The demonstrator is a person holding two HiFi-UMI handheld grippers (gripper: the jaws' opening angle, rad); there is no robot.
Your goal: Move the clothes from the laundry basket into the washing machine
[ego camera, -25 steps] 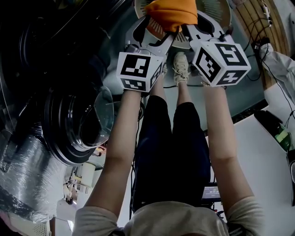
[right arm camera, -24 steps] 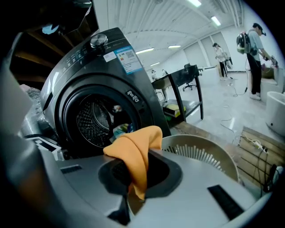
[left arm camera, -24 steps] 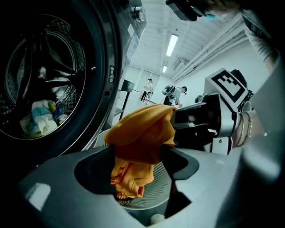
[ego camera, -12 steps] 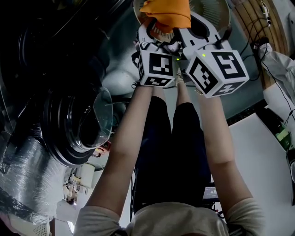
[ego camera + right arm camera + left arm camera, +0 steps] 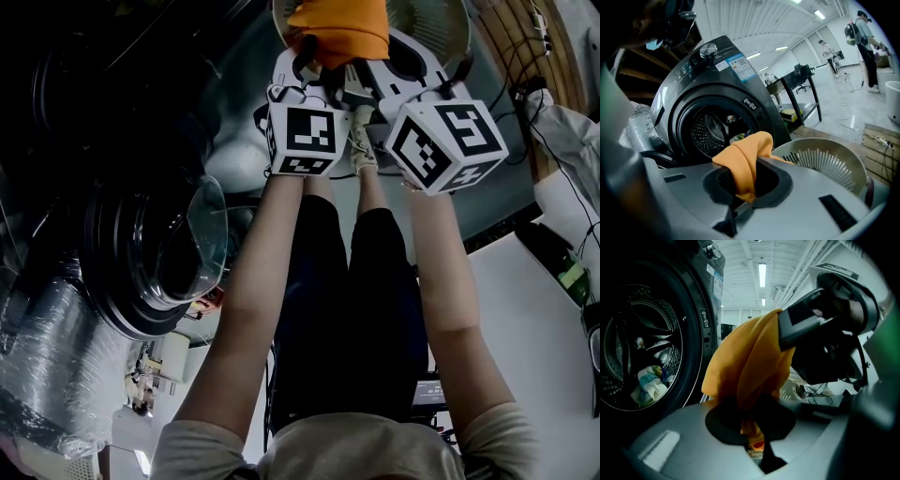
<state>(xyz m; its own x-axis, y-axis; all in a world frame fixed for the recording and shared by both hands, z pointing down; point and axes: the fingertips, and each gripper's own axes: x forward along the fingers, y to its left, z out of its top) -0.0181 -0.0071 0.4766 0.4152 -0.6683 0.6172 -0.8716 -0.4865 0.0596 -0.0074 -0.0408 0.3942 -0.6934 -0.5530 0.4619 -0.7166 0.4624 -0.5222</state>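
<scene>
An orange cloth (image 5: 337,28) hangs between both grippers, above the white slatted laundry basket (image 5: 433,21). My left gripper (image 5: 314,64) has just been closing and is now shut on the cloth's lower folds (image 5: 750,362). My right gripper (image 5: 373,62) is also shut on the cloth (image 5: 746,161), gripping a bunched fold. In the left gripper view the right gripper (image 5: 825,333) pinches the cloth's upper edge. The dark washing machine stands at the left with its round door (image 5: 178,248) swung open. Its drum (image 5: 717,129) lies just beyond the cloth.
Several light clothes (image 5: 649,385) lie in the drum (image 5: 642,357). The basket's rim (image 5: 825,159) is right under the right gripper. A black table (image 5: 797,79) and people (image 5: 865,42) stand far behind. A white tabletop (image 5: 544,309) and cables lie to my right.
My left gripper has shifted right next to the right one and rolled. Its jaws, open a second ago, have closed on the orange cloth. The right gripper has barely moved.
</scene>
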